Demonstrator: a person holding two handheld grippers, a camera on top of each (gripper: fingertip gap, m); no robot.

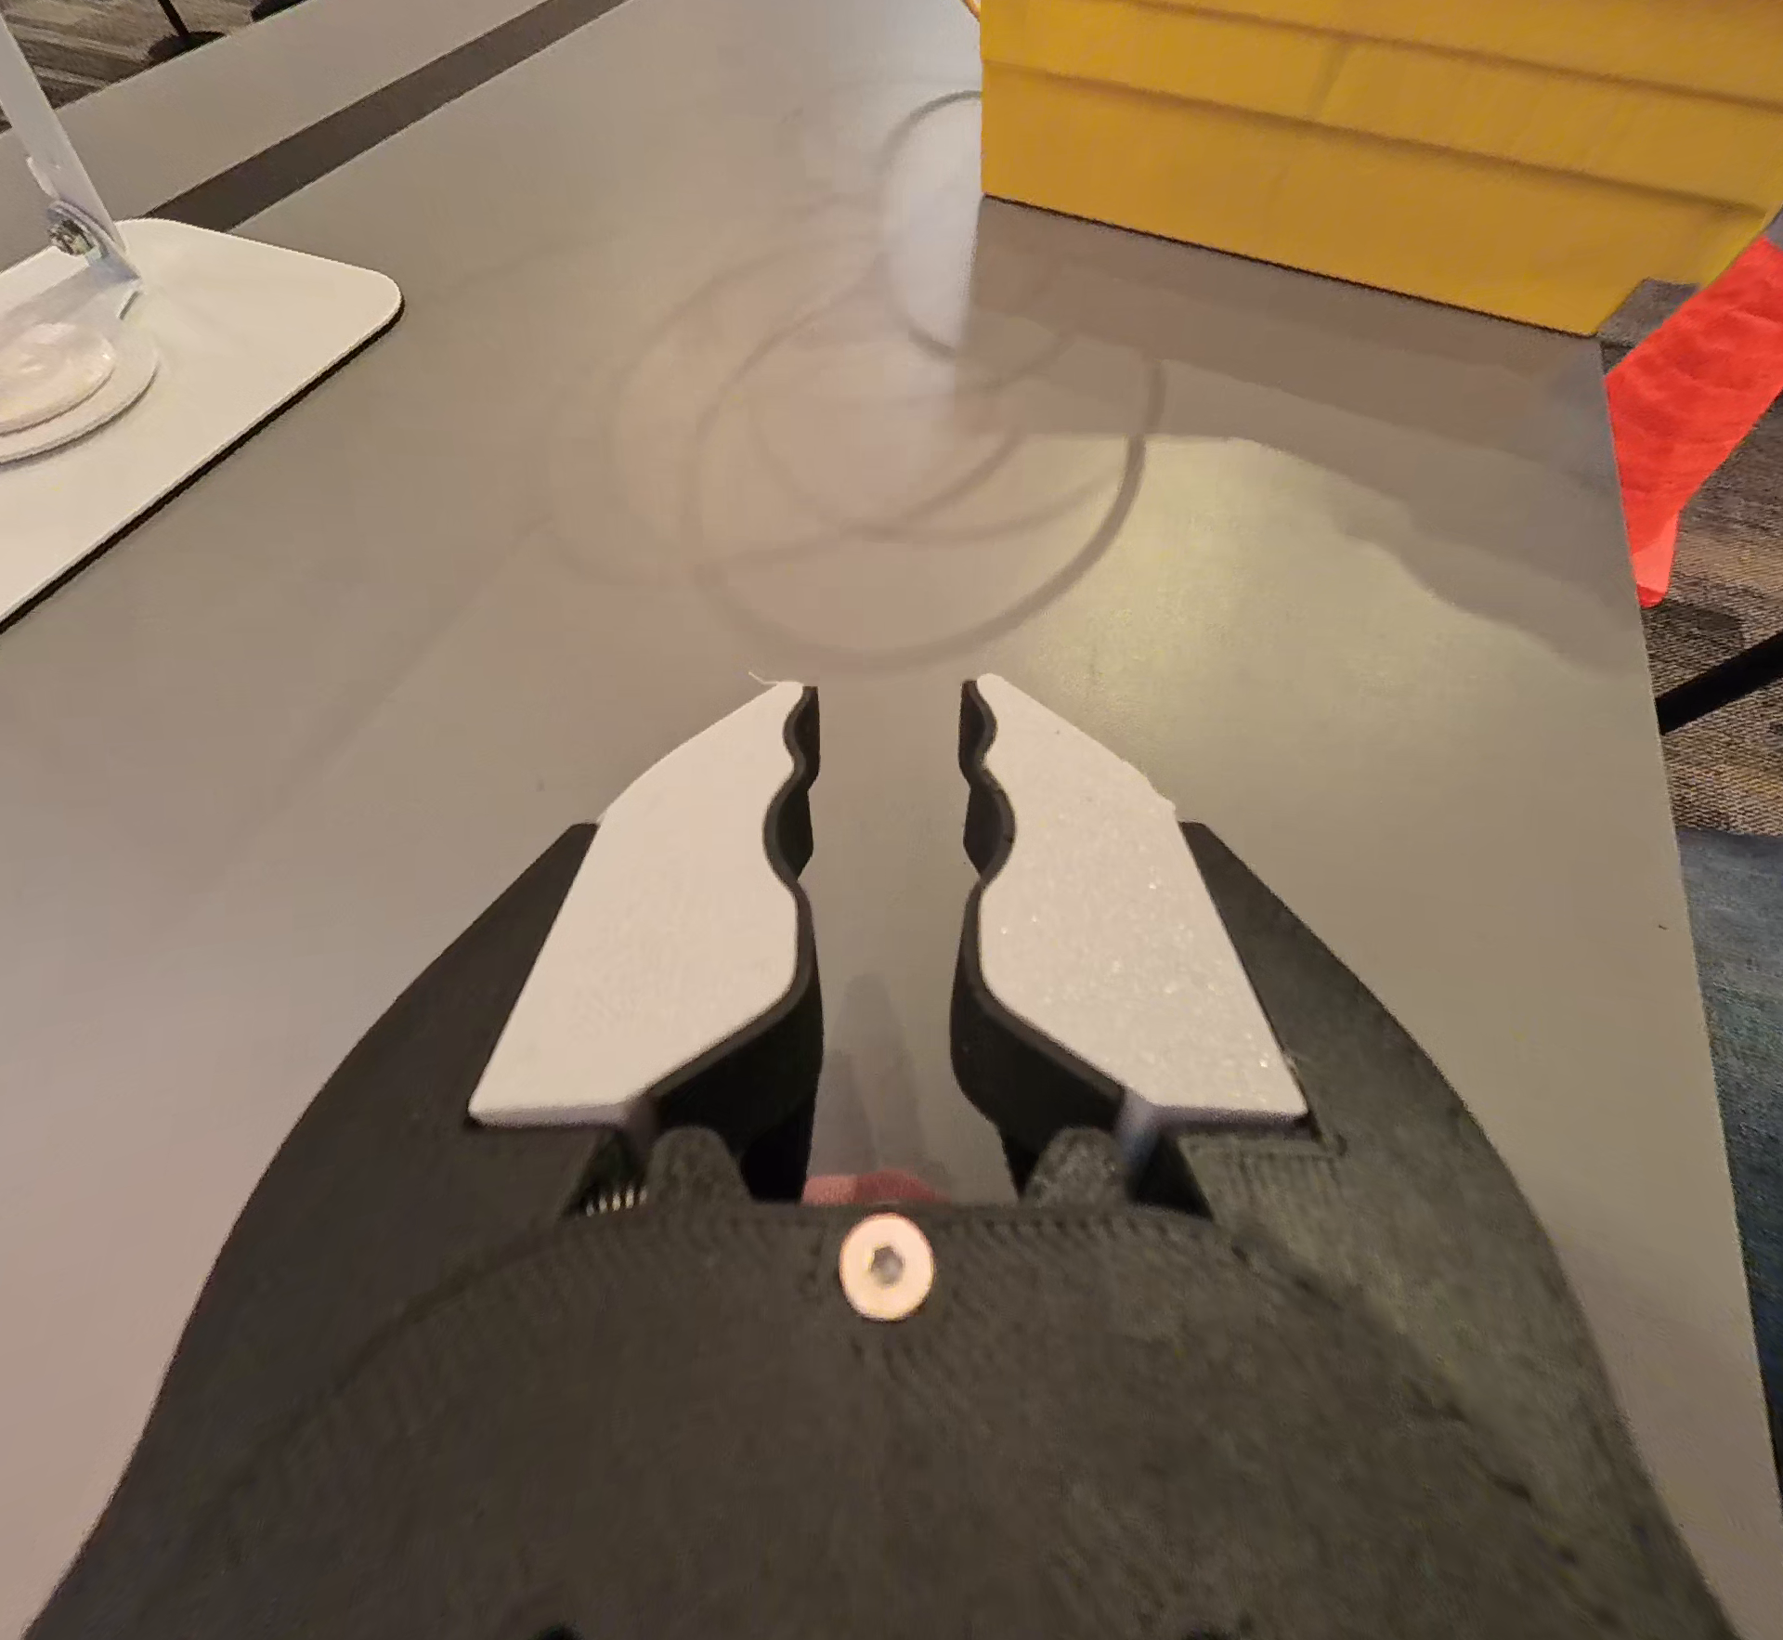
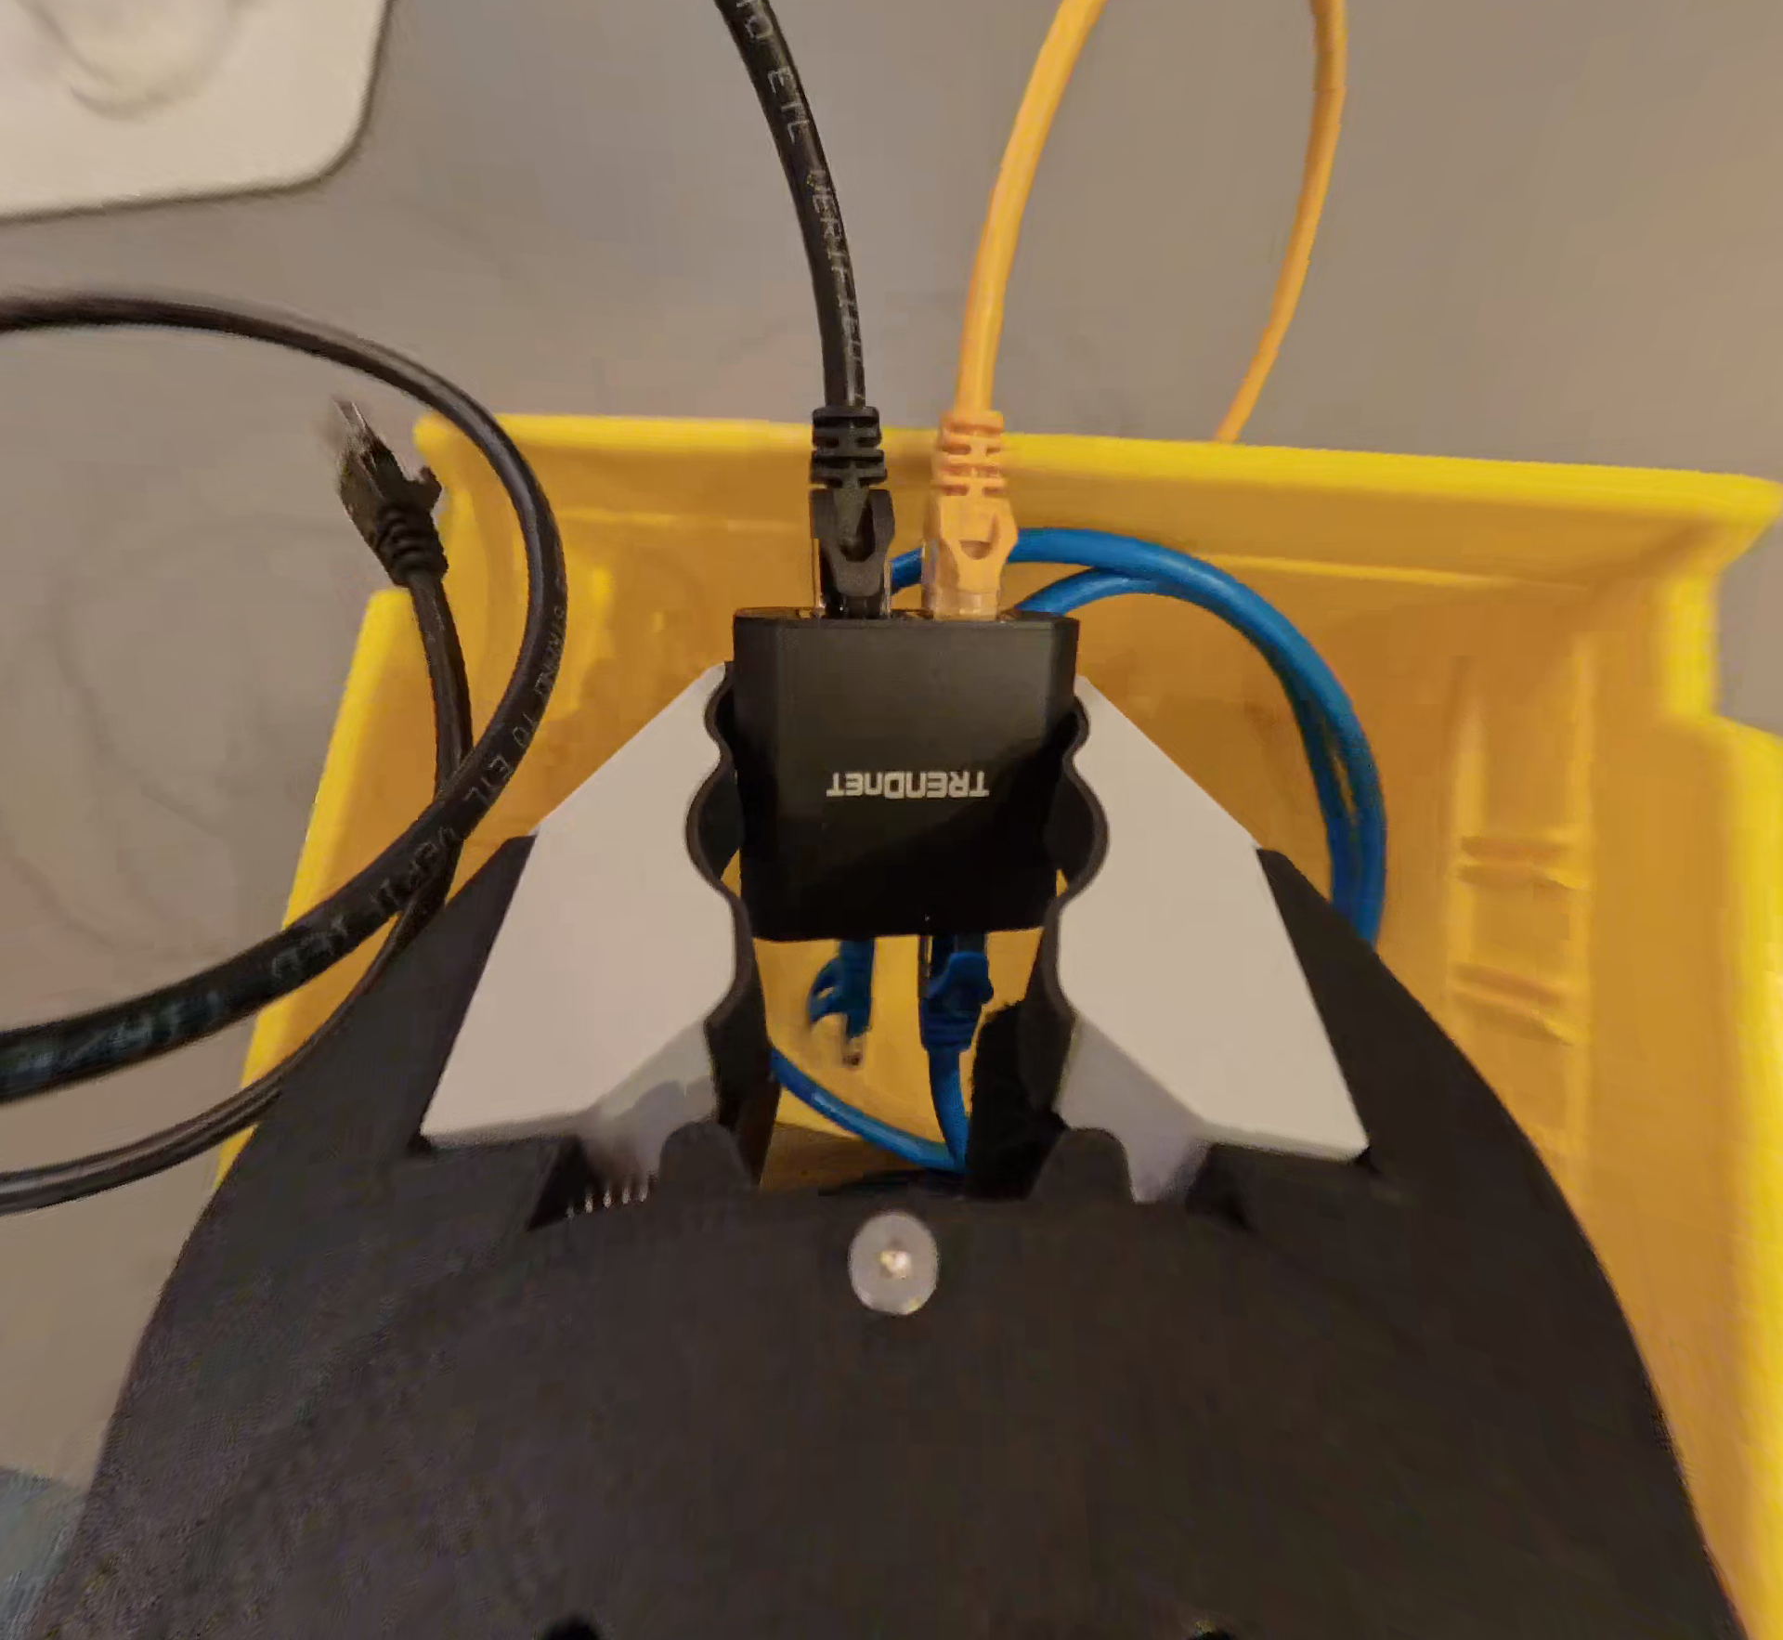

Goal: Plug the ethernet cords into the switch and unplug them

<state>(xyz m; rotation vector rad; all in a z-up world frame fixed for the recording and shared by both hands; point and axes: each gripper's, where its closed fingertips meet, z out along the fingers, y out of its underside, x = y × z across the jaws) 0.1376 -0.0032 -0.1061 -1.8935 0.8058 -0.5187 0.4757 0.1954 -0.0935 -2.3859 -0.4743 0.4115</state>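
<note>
Right wrist view: the right gripper (image 2: 902, 783) pinches a small black switch (image 2: 902, 774) above a yellow bin (image 2: 1447, 629), with a black ethernet cord (image 2: 772, 146) and an orange ethernet cord (image 2: 1003, 243) seated side by side in its far ports. A blue cord (image 2: 1331, 725) coils in the bin beneath. The left gripper (image 1: 888, 696), fingers slightly spread and empty, hangs over the grey table (image 1: 482, 532). Unplugging likely calls for a steady hold on the switch while the free tool squeezes one connector's latch tab and pulls straight out.
</note>
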